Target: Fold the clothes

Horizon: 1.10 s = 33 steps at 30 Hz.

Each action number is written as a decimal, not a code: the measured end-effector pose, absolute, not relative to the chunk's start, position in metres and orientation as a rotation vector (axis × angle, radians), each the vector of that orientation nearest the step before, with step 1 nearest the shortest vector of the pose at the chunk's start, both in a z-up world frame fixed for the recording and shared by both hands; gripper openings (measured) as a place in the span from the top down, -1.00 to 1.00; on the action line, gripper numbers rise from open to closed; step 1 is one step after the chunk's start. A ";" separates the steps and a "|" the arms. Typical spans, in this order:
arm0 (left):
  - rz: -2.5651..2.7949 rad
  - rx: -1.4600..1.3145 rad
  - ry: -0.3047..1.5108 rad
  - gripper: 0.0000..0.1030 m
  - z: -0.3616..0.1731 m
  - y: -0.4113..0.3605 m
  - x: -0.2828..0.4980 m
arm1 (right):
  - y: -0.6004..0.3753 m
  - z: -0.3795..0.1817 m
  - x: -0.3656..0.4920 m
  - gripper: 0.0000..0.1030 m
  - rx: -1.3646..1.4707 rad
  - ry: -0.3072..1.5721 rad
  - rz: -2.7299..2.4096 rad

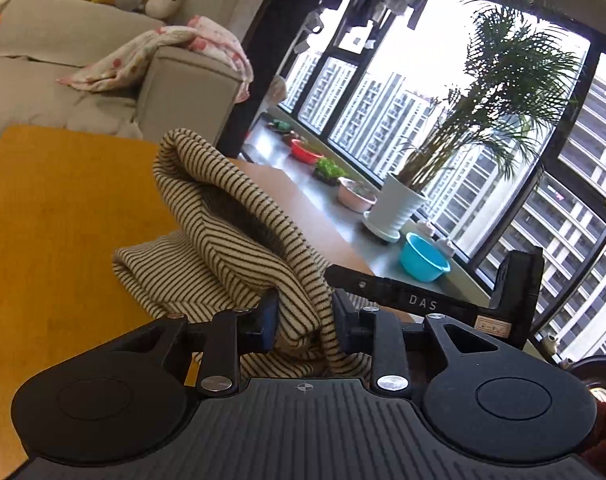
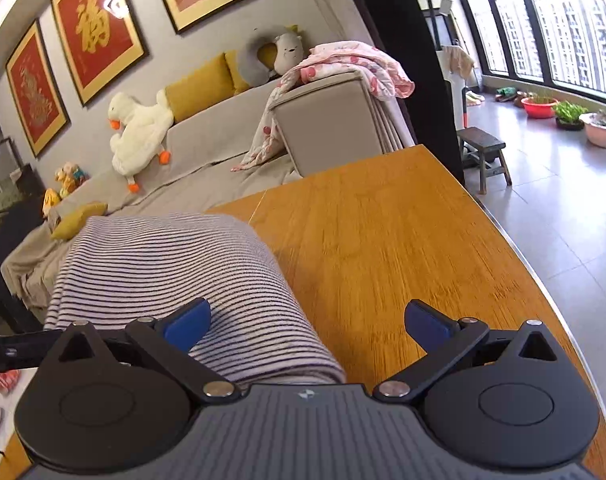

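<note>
Wooden table point(image 2: 383, 240) runs ahead of and under both your grippers. Striped garment point(image 1: 231, 256) lies on it, partly folded; one fold rises in a hump just ahead of your left gripper point(image 1: 305, 320). Left jaws are clenched on a bunched edge of that garment, cloth pinched between the pads. Your right gripper point(image 2: 307, 326) is released, jaws wide; the garment passes under its left finger point(image 2: 187, 324), right finger over bare wood.

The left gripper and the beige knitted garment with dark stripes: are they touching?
Touching. In the left wrist view the left gripper has a bunched fold of the striped garment squeezed between both pads.
</note>
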<state>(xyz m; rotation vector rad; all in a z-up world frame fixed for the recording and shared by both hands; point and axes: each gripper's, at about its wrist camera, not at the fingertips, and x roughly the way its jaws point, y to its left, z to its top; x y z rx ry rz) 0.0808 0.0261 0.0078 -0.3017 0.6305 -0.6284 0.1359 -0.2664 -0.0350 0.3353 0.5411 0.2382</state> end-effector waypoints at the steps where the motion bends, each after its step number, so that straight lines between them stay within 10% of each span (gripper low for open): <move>1: -0.622 -0.305 0.647 0.38 0.003 0.025 0.082 | -0.267 -0.035 0.136 -1.00 0.341 0.542 0.236; 20: -0.608 -0.297 0.465 0.00 0.053 0.056 0.077 | -0.236 -0.024 0.134 -1.00 0.058 0.540 0.239; 33: -0.544 -0.433 0.677 0.20 -0.022 0.059 0.162 | -0.200 0.010 0.099 -0.74 -0.019 0.478 0.492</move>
